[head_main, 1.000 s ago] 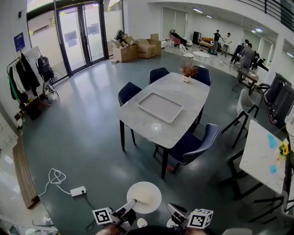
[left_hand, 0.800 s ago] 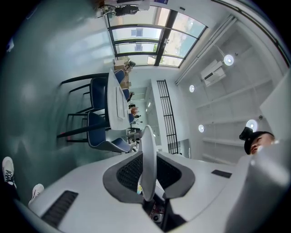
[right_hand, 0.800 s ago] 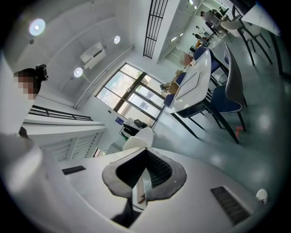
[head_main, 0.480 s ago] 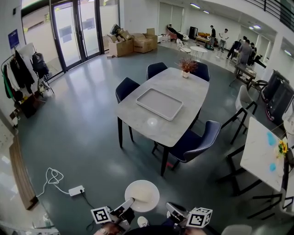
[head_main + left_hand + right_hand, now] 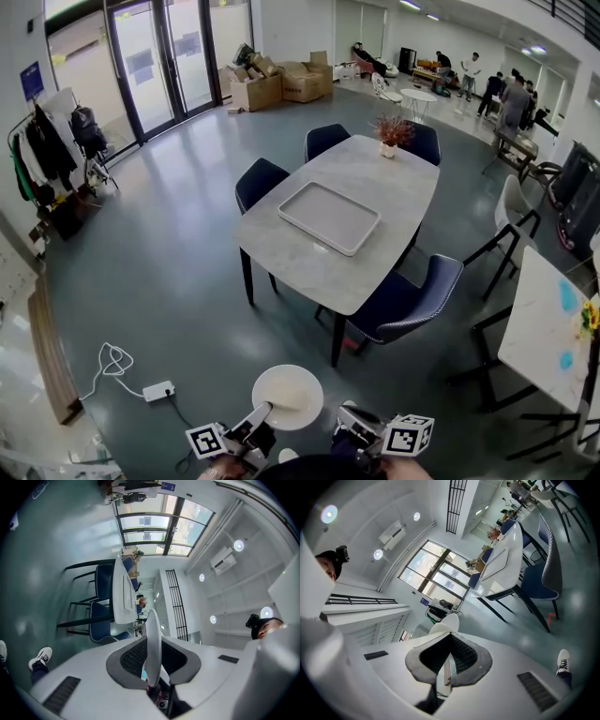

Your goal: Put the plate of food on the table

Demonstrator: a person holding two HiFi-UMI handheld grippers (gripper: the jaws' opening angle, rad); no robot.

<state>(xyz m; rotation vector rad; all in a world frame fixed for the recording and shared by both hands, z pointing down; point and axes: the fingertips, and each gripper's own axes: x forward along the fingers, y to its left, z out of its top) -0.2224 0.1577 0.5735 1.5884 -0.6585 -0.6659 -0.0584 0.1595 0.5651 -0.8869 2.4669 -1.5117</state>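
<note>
The table (image 5: 375,187) stood well ahead of both grippers, out across open floor, with blue chairs (image 5: 408,300) around it. A shallow pale tray (image 5: 330,217) lay on its top, and a small potted plant (image 5: 392,131) sat at the end farthest from the grippers.

The plate (image 5: 288,394) was nowhere near the table. It hung over the floor directly in front of me, at the tip of the left gripper (image 5: 261,419). In the left gripper view I saw the plate (image 5: 152,639) edge-on between the pads, and the jaws were clamped on its rim.

The right gripper (image 5: 345,412) was just right of the plate and pointed toward it. Its jaws looked drawn together, with a thin pale strip between the pads. The plate's rim (image 5: 443,623) showed just past their tips. I could not tell whether that strip was the plate.

A power strip (image 5: 159,389) lay on the floor off to the left of the left gripper.
</note>
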